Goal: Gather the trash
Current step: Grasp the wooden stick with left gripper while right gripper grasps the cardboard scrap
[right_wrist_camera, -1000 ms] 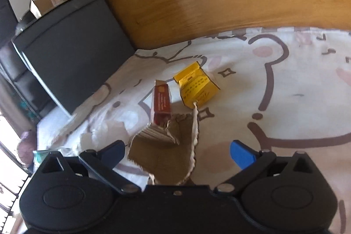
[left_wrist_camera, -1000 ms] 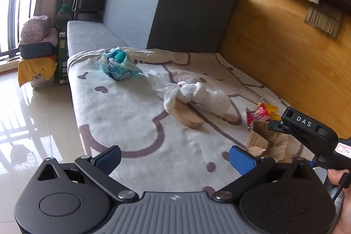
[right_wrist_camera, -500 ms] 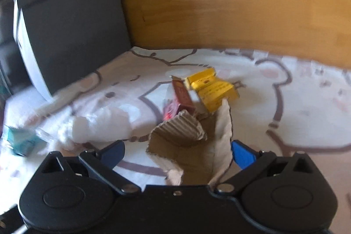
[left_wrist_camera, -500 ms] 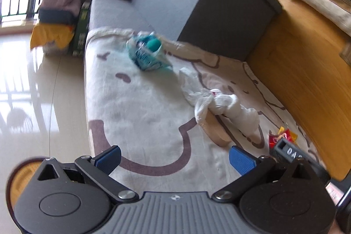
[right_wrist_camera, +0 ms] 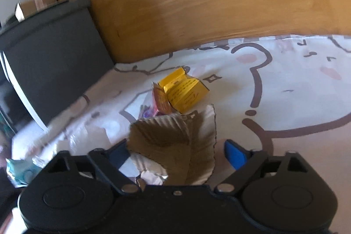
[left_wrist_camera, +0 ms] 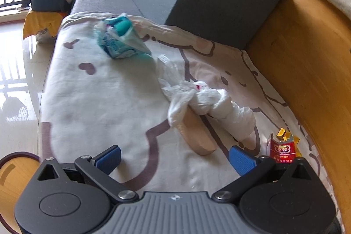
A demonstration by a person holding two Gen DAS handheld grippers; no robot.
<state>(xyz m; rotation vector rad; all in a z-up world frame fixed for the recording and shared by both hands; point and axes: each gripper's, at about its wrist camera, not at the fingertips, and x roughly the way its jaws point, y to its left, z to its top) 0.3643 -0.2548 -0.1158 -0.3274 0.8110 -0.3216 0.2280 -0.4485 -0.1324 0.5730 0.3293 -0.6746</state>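
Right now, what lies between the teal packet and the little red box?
In the left wrist view, a crumpled white plastic bag over a tan wooden piece lies between the teal packet and red box.

Red packet [left_wrist_camera: 282,151] has gold print, too blurred to read. Yellow box [right_wrist_camera: 183,91] carries lines of dark small print, unreadable. No other legible text.

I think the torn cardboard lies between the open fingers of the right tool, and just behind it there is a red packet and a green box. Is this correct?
Not quite: the box behind the torn cardboard is yellow, not green, as the right wrist view shows. The rest holds: the cardboard lies between the right tool's open fingers, which have just been closing, with the red packet behind.
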